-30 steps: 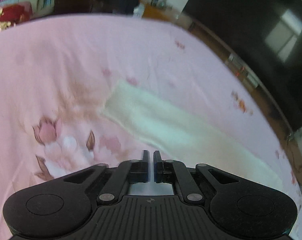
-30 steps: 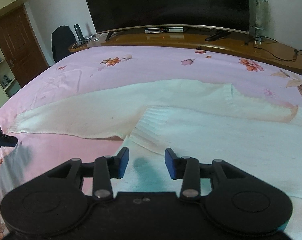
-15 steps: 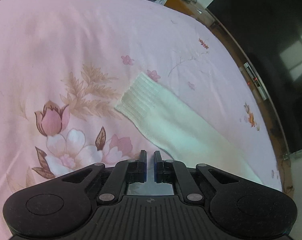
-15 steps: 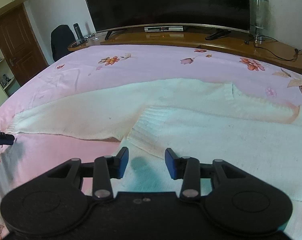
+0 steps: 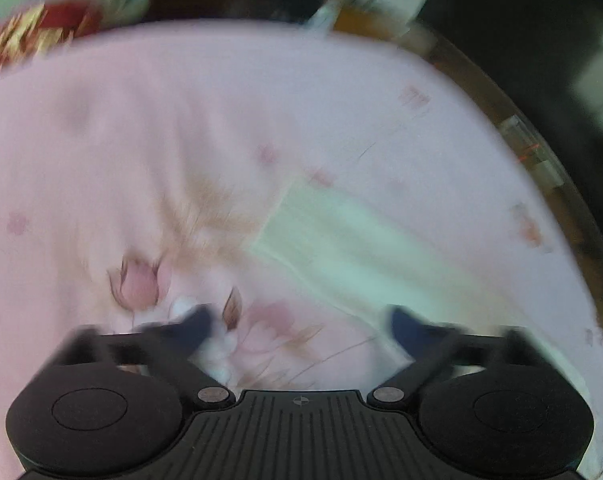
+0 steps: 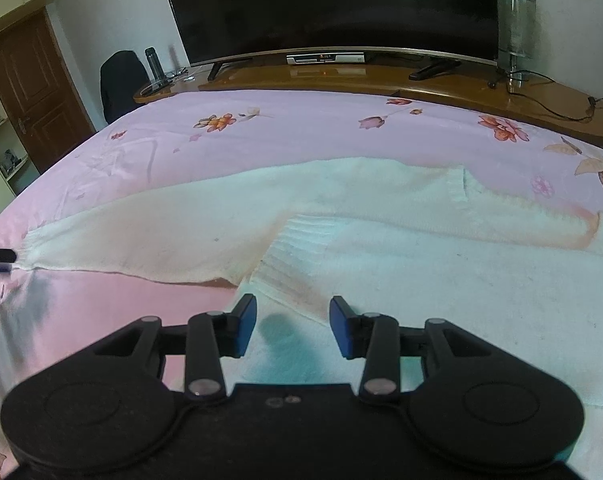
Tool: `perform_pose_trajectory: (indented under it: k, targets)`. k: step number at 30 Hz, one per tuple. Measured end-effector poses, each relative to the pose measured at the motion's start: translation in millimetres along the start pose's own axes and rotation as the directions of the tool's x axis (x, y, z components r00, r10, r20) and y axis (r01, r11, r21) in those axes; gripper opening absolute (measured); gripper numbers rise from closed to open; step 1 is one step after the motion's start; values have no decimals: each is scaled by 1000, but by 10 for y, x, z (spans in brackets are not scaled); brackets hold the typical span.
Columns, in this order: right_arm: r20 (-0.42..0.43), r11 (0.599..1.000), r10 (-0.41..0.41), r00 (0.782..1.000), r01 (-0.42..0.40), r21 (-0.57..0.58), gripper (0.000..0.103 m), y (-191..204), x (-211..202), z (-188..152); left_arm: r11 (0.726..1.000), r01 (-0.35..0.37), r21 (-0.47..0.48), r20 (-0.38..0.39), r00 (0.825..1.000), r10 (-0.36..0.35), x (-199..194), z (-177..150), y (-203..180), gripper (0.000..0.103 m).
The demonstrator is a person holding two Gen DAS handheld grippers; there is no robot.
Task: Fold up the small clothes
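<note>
Left wrist view, blurred: the left tool [image 5: 299,326] has just been spreading its jaws, with nothing between them, only the pink floral bedsheet [image 5: 141,140] below. The white sweater [image 6: 381,248] lies flat across the bed, its sleeve cuff [image 5: 285,216] just ahead of that tool. Over the sweater's ribbed hem [image 6: 297,256], the right tool [image 6: 292,322] hangs with jaws spread, gripping nothing.

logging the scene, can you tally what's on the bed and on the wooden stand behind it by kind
White knitted sweater, on the pink floral bedsheet: 1
Television: 1
Set-top box: 1
Dark bottle: 1
Clear glass vase: 1
Total: 5
</note>
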State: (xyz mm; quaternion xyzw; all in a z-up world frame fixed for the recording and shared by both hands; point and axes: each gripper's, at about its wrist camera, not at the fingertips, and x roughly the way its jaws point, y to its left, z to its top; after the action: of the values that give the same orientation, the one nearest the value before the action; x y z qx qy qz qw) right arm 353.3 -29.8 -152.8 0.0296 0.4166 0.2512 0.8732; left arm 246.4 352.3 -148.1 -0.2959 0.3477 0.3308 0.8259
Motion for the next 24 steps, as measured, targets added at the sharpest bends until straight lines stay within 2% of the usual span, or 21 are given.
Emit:
perform_pose_trajectory:
  k: [1,2,3,5,6,8,12,15,16,17,18,20,22,24]
  targets:
    - [3,1000,0,1000,0,-3,40,2,-9,0,999,-6,54,51,999,3,-83,-19,-64,18]
    - [6,1000,-3,1000,4,-5,40,4,-13,-1,996,-22,90,37,999,18,-66,-9,-126,18]
    - [5,1000,-4,1000,4,-5,40,1,-12,-3,997,-2,82,-3,1000,2,4,11,-126,18]
    - [1,1000,-3,1000,3,1,40,-8,-4,2,999,33,-3,-82,996,-33,153,56,-29,18]
    - [2,1000,-3,1000,3,4,40,-11,-7,5,997,64,-50,-92,993,-68,192,70,28,18]
    - [7,1000,-2,1000,2,4,40,-7,-14,4,990,80,-116,-87,992,-90,253,73,106,18]
    - [7,1000,-3,1000,3,2,40,-11,-4,4,979,81,-187,-95,990,-100,413,66,197,18]
    - [8,1000,2,1000,-2,7,40,-17,7,16,963,87,-255,-88,990,-113,390,30,255,19]
    - [8,1000,2,1000,-2,6,40,-12,9,14,960,84,-268,-77,991,-109,392,23,276,45]
    - [8,1000,3,1000,-3,2,40,-7,13,16,958,83,-274,-75,991,-107,385,12,280,91]
    - [7,1000,4,1000,-4,-2,40,-4,19,14,954,105,-280,-53,991,-125,358,6,281,103]
    - [3,1000,4,1000,-4,-4,40,-4,39,14,964,77,-253,-22,996,-85,364,15,219,103]
    - [5,1000,2,1000,-2,2,40,-11,48,14,971,83,-226,-40,995,-94,458,10,177,103]
    - [4,1000,2,1000,-2,7,40,-21,55,11,962,100,-254,-11,994,-106,476,-22,207,103]
